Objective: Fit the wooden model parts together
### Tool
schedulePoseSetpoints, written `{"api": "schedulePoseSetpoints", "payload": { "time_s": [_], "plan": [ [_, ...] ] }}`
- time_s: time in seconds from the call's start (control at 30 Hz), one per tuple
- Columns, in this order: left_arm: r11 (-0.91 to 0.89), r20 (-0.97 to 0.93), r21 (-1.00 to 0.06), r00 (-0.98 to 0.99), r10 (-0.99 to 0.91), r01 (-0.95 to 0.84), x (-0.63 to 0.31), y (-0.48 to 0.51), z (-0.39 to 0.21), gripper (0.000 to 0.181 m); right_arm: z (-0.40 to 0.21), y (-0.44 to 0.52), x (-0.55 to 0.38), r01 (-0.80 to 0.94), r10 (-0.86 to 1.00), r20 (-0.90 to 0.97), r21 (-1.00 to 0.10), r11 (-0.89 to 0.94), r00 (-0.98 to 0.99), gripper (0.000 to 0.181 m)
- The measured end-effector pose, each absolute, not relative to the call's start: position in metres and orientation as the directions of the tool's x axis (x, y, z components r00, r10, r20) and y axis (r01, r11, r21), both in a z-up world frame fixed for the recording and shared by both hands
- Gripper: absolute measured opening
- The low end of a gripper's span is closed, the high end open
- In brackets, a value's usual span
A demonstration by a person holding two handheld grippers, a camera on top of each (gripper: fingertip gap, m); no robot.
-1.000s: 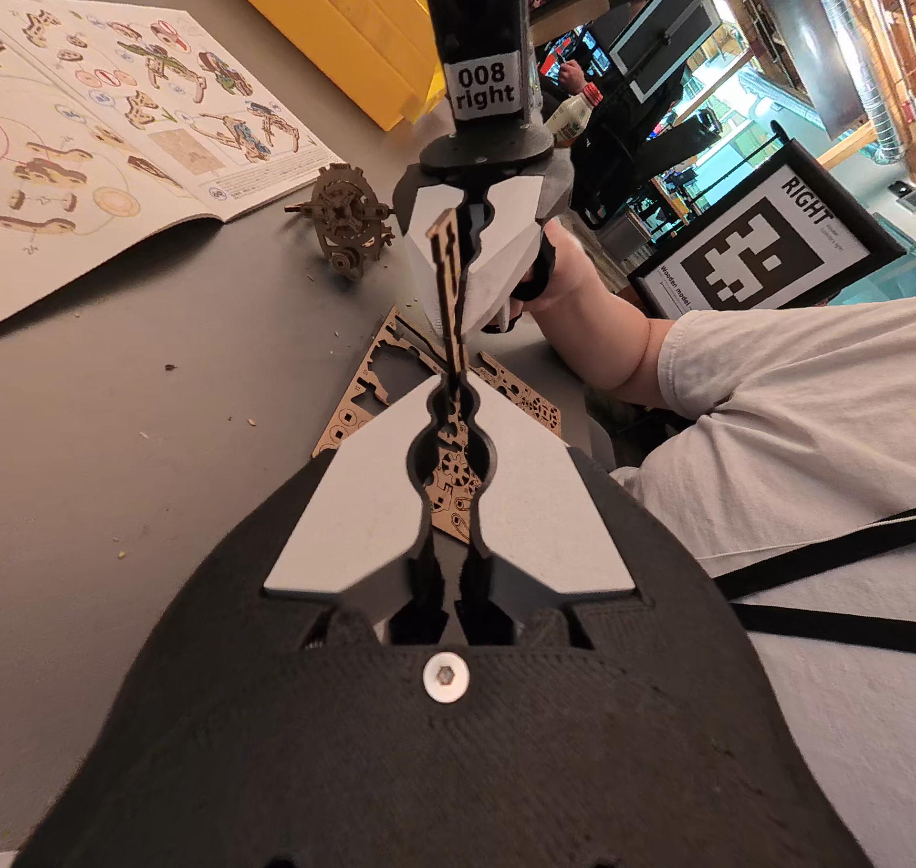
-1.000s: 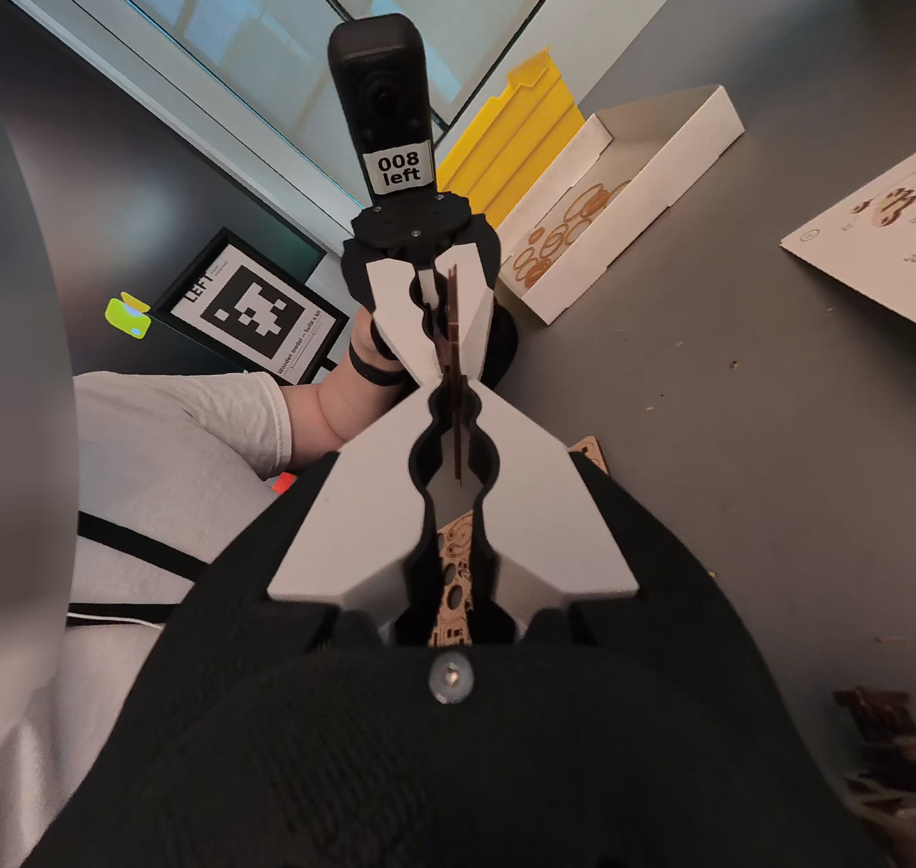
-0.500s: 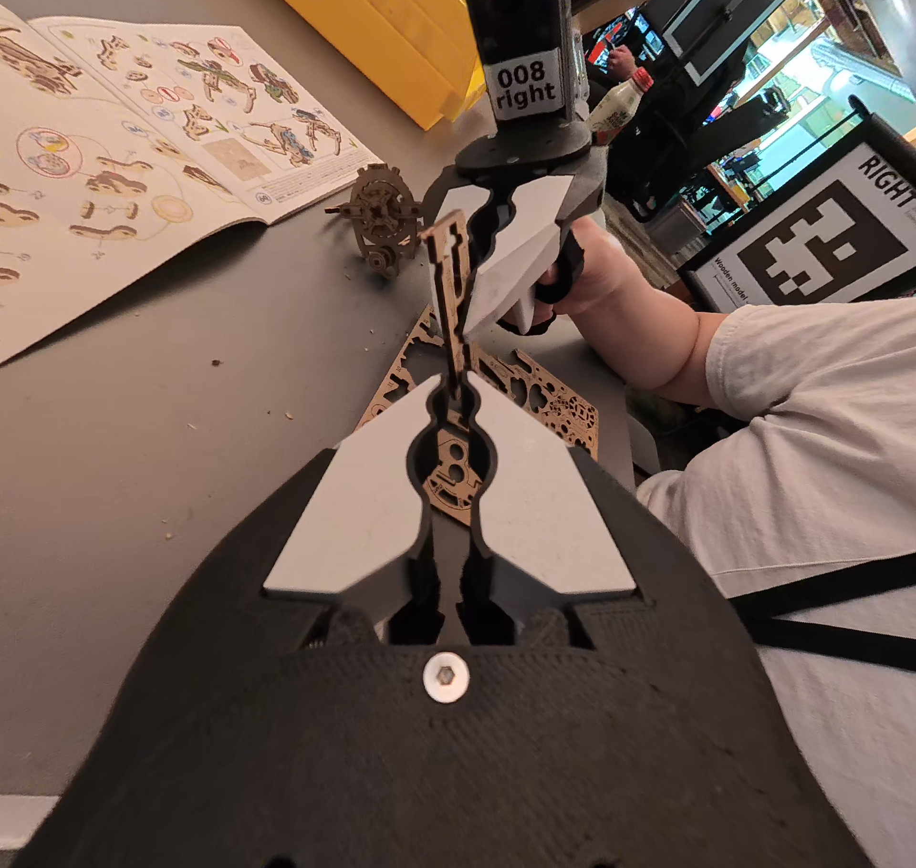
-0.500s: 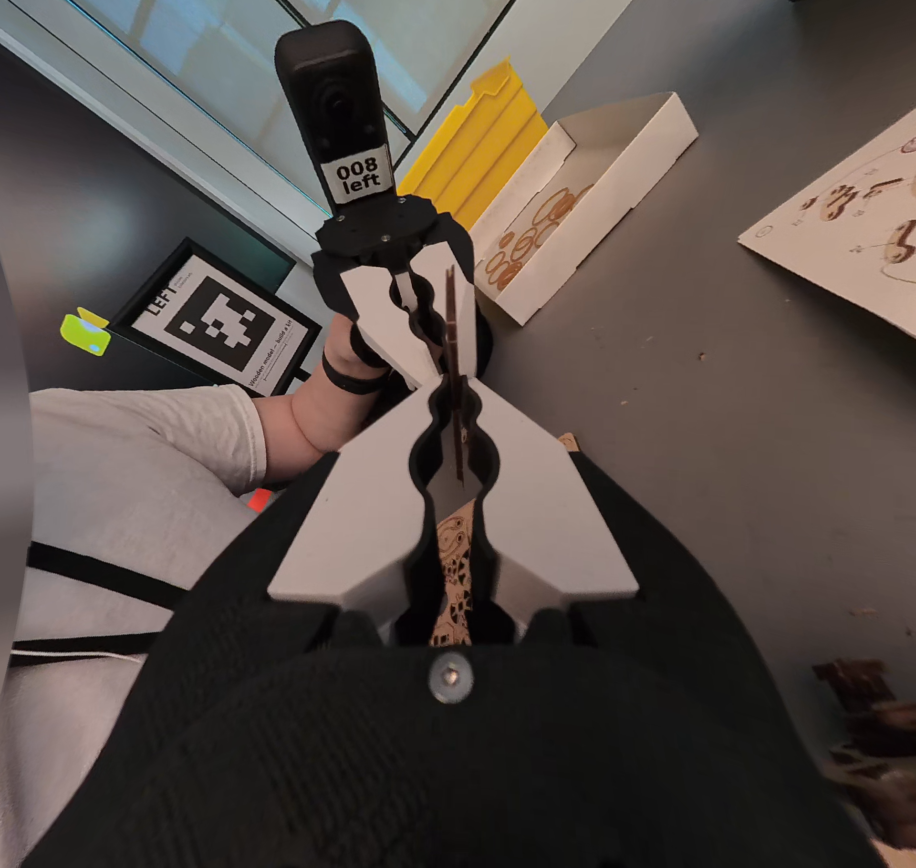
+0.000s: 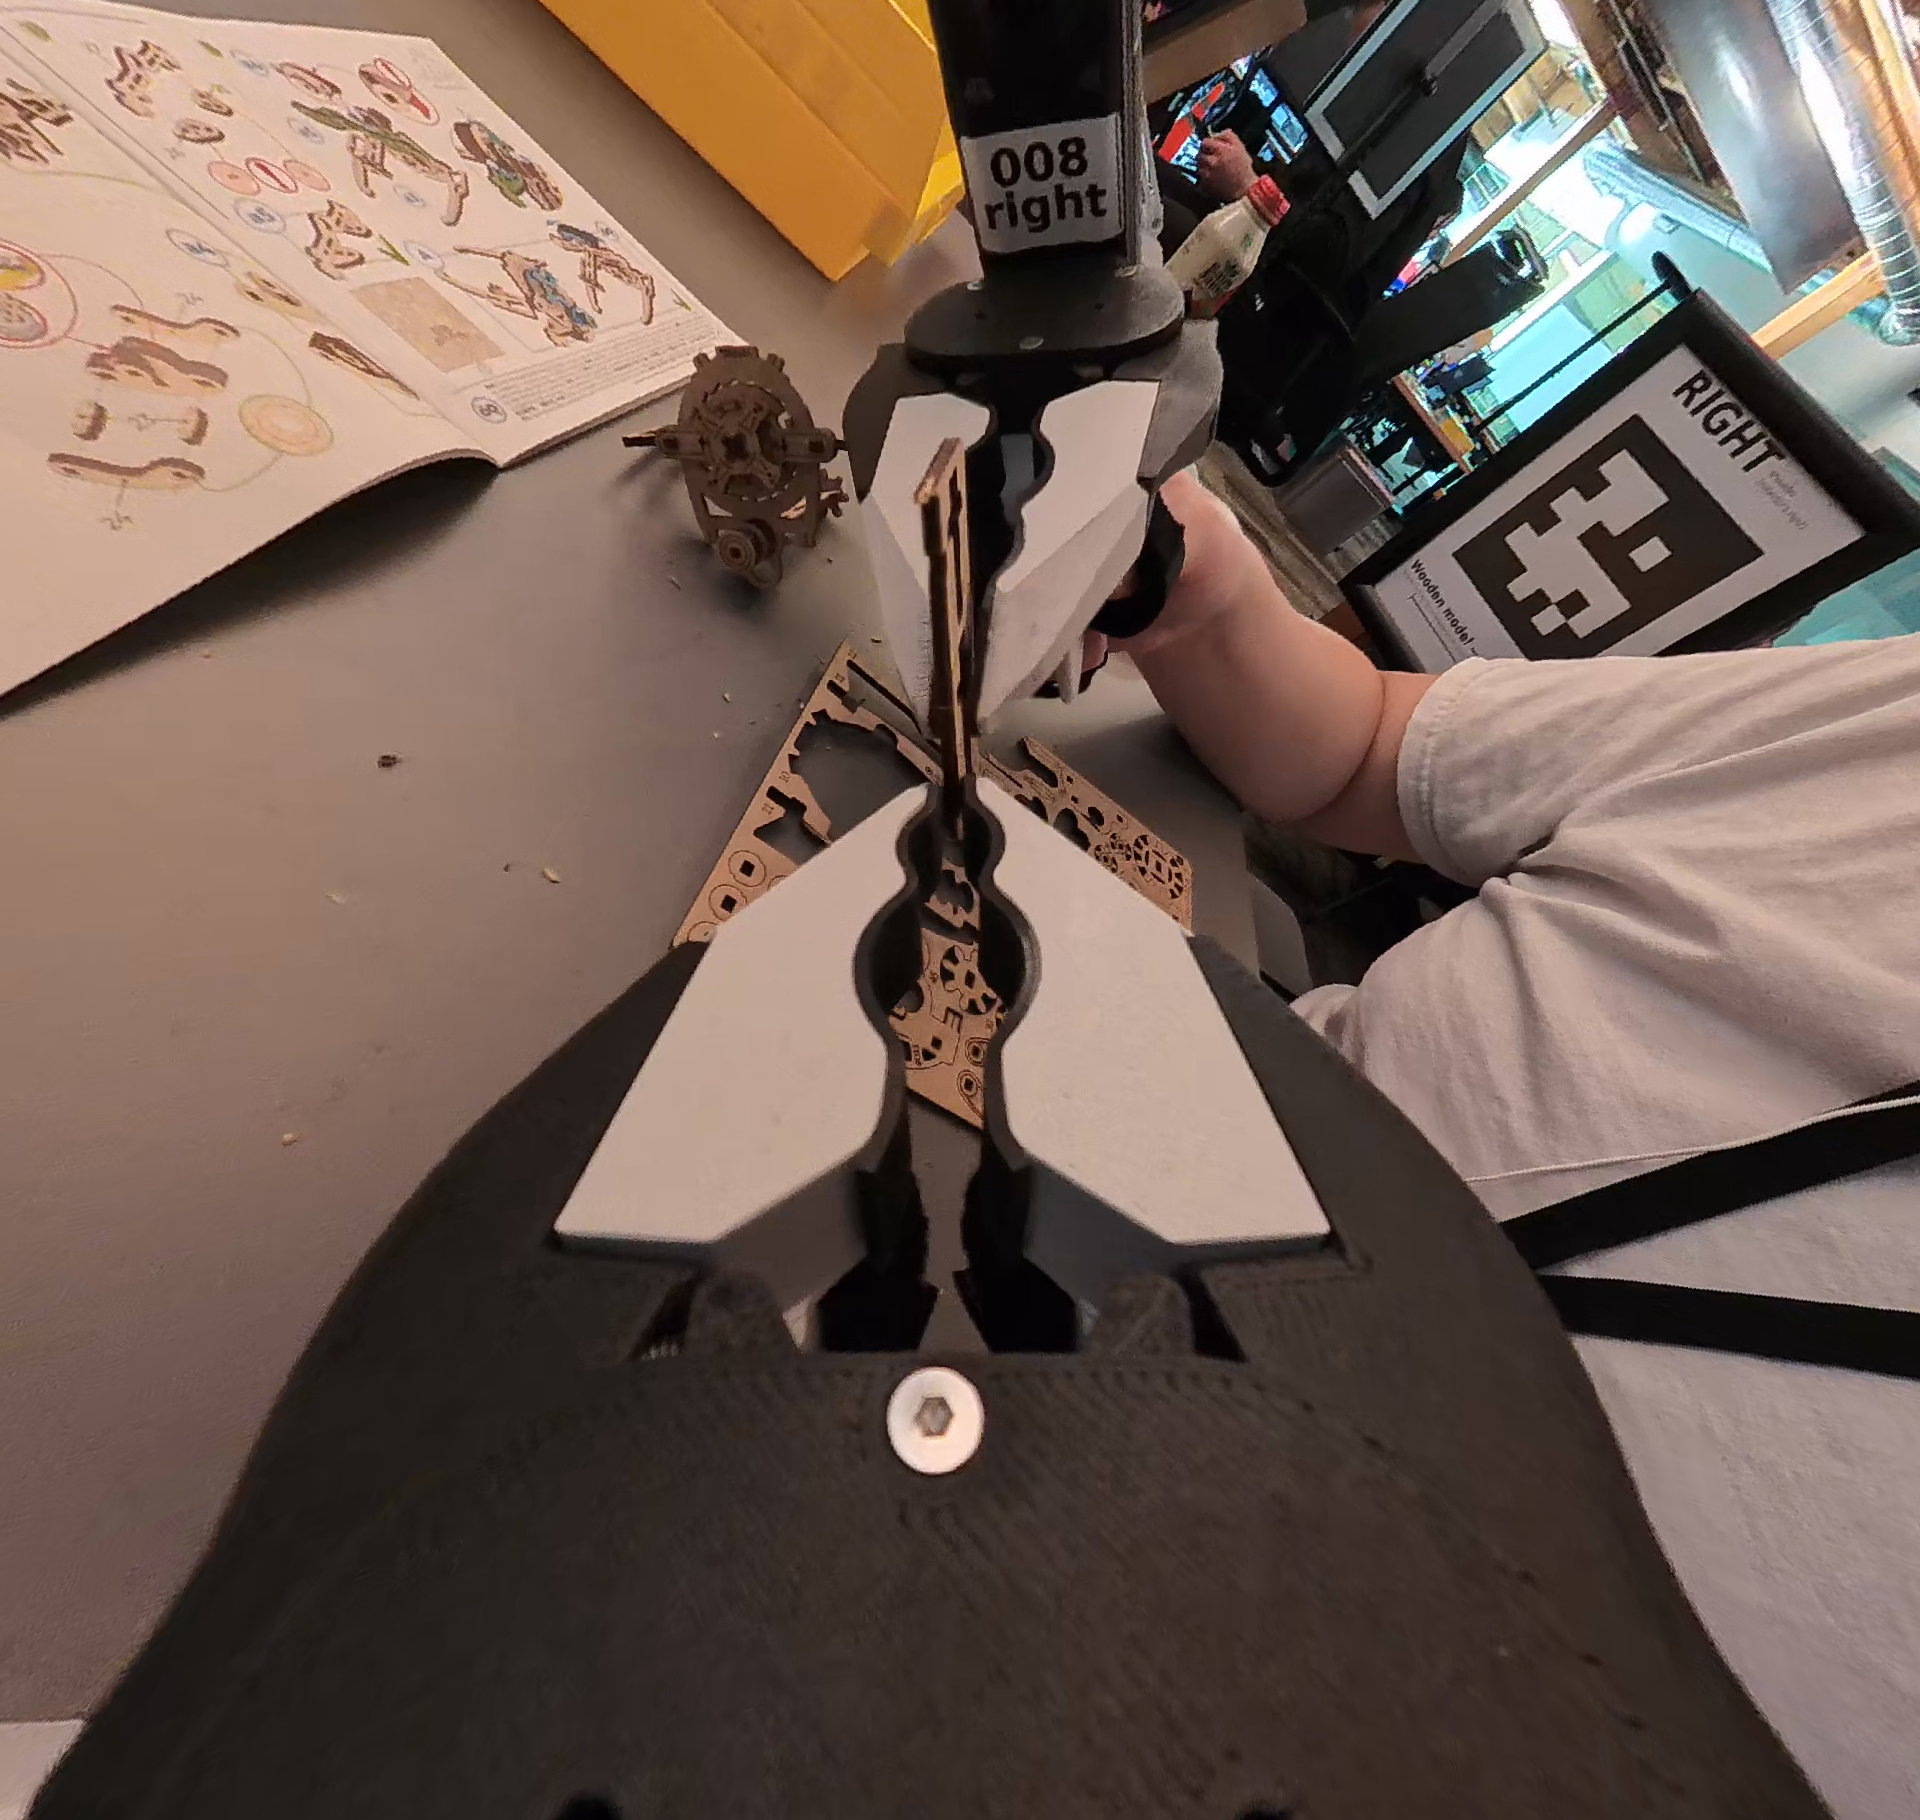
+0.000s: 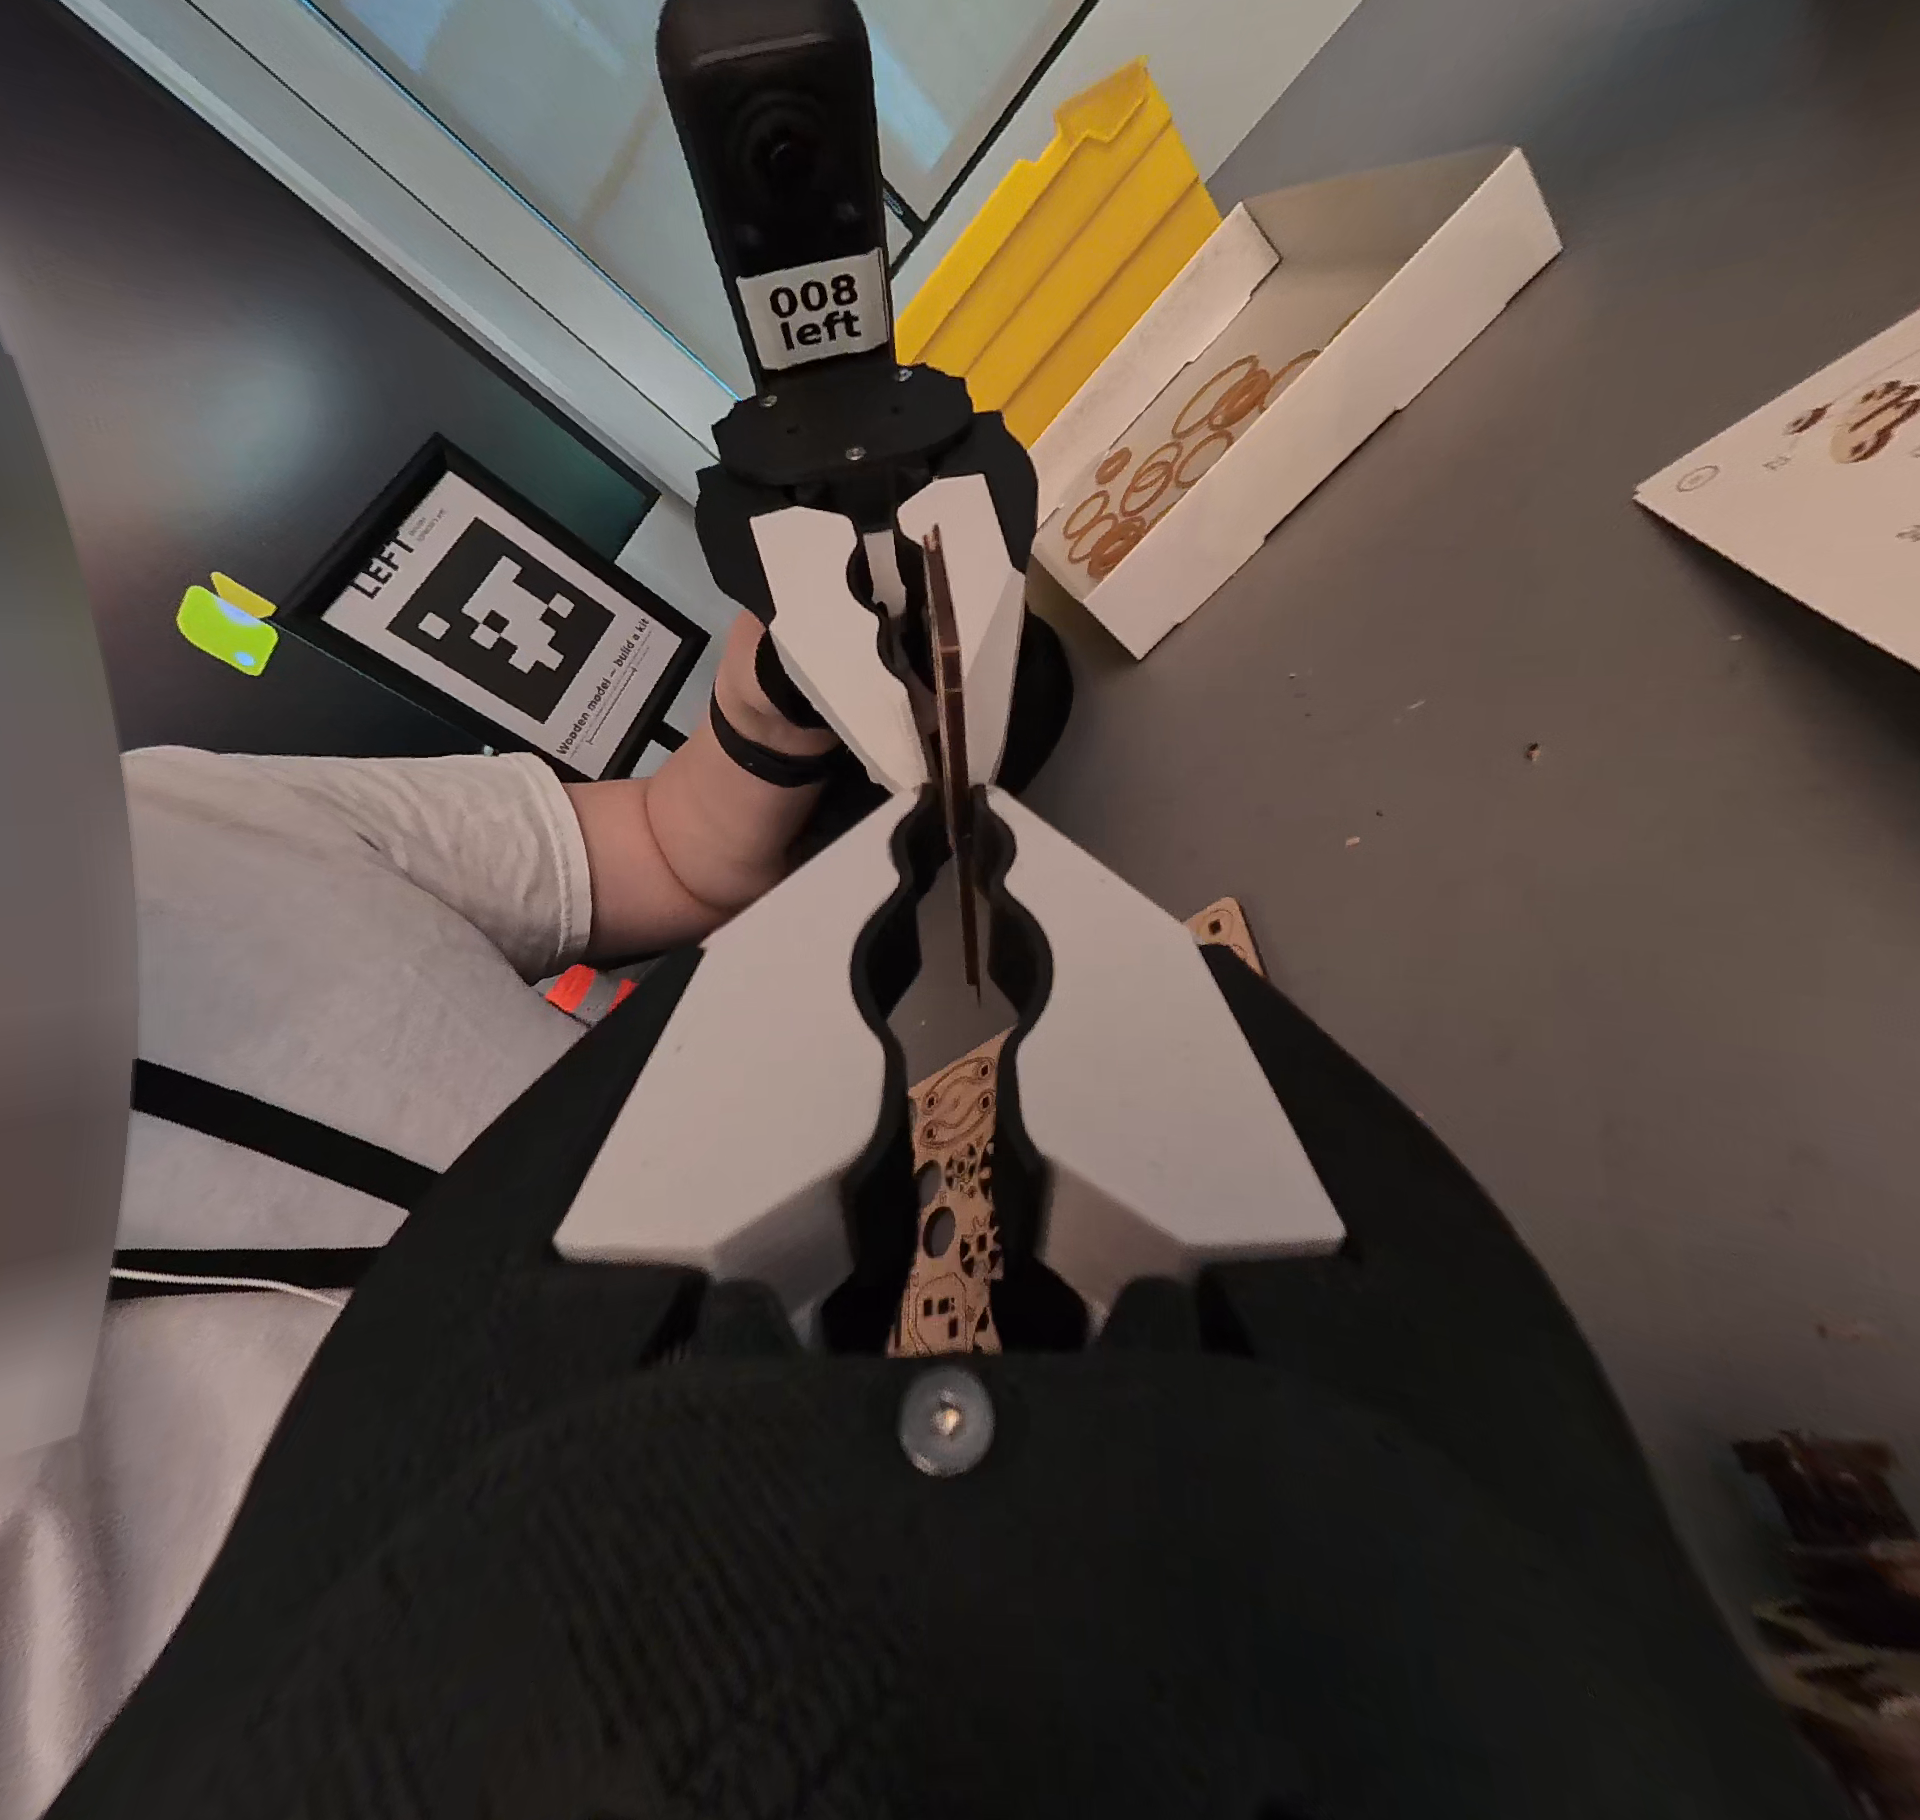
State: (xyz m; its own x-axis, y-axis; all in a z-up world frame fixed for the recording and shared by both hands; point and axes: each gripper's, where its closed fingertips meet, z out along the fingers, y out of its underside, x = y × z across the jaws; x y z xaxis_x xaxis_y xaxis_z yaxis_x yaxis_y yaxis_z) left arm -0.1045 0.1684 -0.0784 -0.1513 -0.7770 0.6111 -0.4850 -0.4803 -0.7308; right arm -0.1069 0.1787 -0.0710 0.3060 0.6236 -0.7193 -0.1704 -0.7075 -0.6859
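Observation:
A thin flat wooden part point(image 5: 951, 627) hangs edge-on above the grey table point(image 5: 312, 887), between my two grippers, which meet tip to tip. My left gripper point(image 5: 953, 799) is shut on its near end. My right gripper point(image 5: 945, 716) faces it and is shut on the same part. In the right wrist view the part point(image 6: 948, 690) runs from my right gripper point(image 6: 951, 796) into the left gripper point(image 6: 935, 778). A cut-out wooden part sheet point(image 5: 1101, 835) lies flat under both grippers and also shows in the right wrist view point(image 6: 956, 1199).
A small assembled wooden gear model point(image 5: 748, 466) stands beside an open instruction booklet point(image 5: 260, 243). Yellow bins point(image 5: 748, 35) sit behind. A white box point(image 6: 1455, 243) holding wooden rings is at the back. A person's arm point(image 5: 1278, 710) and white shirt are close on the right. The grippers are tip to tip, or close to it.
Both grippers keep hold of the part. The pair has swung slightly, and the right gripper now faces the left one more squarely.

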Motion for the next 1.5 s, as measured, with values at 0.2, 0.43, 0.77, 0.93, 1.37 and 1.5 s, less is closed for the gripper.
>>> {"api": "schedulePoseSetpoints", "payload": {
  "time_s": [0.2, 0.43, 0.77, 0.93, 1.37, 1.5],
  "plan": [
    [-0.48, 0.613, -0.727, -0.149, -0.776, -0.491, -0.104, 0.168, -0.08, 0.0, -0.074, 0.178, -0.107, -0.159, 0.616, -0.724, -0.679, -0.717, 0.311, 0.001],
    [-0.451, 0.567, -0.741, -0.102, -0.818, -0.498, -0.103, 0.173, -0.088, 0.001, -0.08, 0.182, -0.106, -0.199, 0.574, -0.756, -0.644, -0.739, 0.315, 0.0],
    [-0.444, 0.54, -0.731, -0.041, -0.841, -0.519, -0.103, 0.176, -0.095, 0.001, -0.087, 0.184, -0.108, -0.204, 0.561, -0.748, -0.648, -0.734, 0.354, 0.001],
    [-0.44, 0.517, -0.721, 0.007, -0.856, -0.535, -0.103, 0.178, -0.103, 0.001, -0.094, 0.185, -0.107, -0.194, 0.549, -0.738, -0.65, -0.735, 0.392, 0.0],
    [-0.414, 0.473, -0.708, 0.051, -0.879, -0.572, -0.103, 0.179, -0.113, 0.001, -0.103, 0.186, -0.108, -0.167, 0.535, -0.712, -0.659, -0.734, 0.455, 0.001],
    [-0.391, 0.453, -0.749, 0.017, -0.892, -0.535, -0.101, 0.181, -0.104, 0.002, -0.091, 0.187, -0.104, -0.218, 0.55, -0.73, -0.662, -0.718, 0.405, 0.001]
  ]
}}
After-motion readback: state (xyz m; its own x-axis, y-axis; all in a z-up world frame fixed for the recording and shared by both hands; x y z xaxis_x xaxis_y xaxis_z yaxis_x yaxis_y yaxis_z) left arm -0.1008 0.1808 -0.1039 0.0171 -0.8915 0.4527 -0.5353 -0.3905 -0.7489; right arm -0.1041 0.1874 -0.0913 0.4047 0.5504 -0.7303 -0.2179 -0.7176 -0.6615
